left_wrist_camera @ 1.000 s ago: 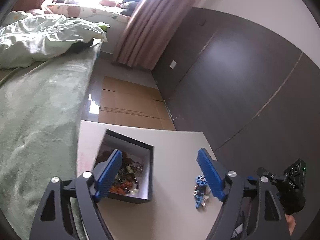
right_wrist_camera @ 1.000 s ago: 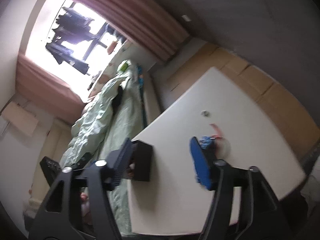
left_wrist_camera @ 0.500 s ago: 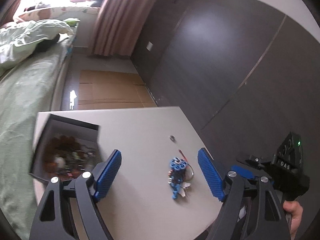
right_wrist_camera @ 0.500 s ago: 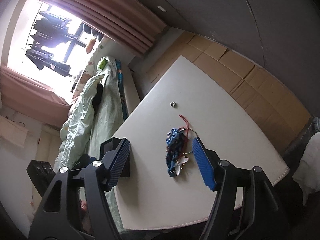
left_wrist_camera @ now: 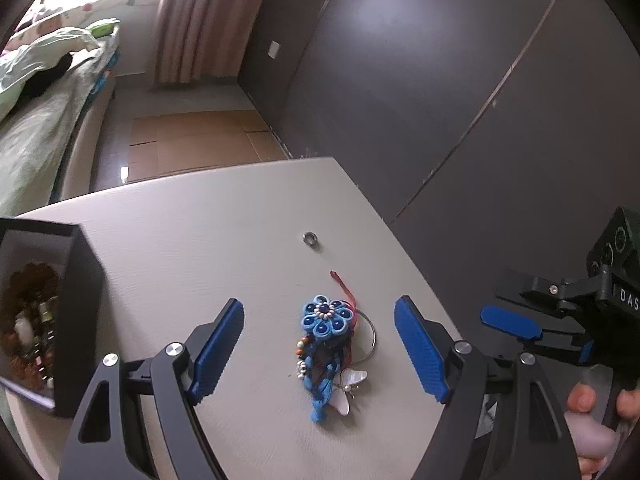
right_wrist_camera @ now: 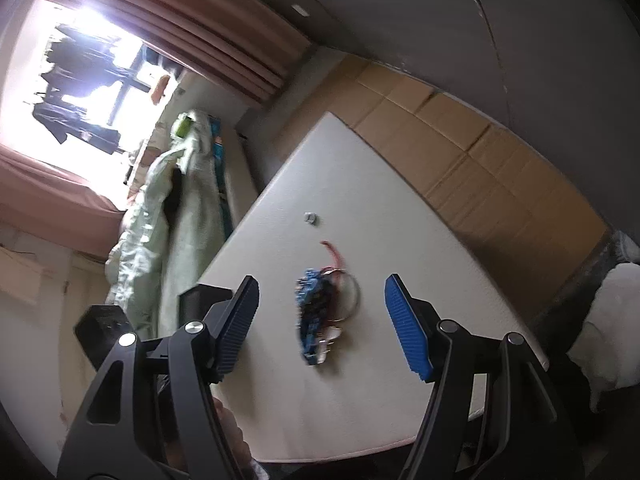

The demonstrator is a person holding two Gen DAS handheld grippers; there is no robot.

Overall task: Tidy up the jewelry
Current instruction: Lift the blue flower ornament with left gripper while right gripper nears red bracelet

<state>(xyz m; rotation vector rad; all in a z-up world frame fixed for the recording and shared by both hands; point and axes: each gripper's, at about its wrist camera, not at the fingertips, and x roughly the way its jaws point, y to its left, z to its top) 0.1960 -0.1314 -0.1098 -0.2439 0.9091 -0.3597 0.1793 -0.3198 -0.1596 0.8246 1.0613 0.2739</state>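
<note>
The blue flower charm (left_wrist_camera: pixel 326 346) lies on the table (left_wrist_camera: pixel 200 240) straight ahead of both grippers, between the box (left_wrist_camera: pixel 76 312) of jewelry at the left edge and a small ring (left_wrist_camera: pixel 310 239) farther out. The left gripper (left_wrist_camera: pixel 320 354) has its fingers spread wide with nothing in them, one on each side of the charm; the right gripper (right_wrist_camera: pixel 322 324) is spread and empty too, and frames it the same way. The charm's long axis runs roughly along the fingers of both, so either could close across its narrow width, and the left looks nearer.

One blue flower ornament (left_wrist_camera: pixel 328 322) between the jaws; one ring (left_wrist_camera: pixel 310 238) beyond; one box (left_wrist_camera: pixel 76 304) left.
</note>
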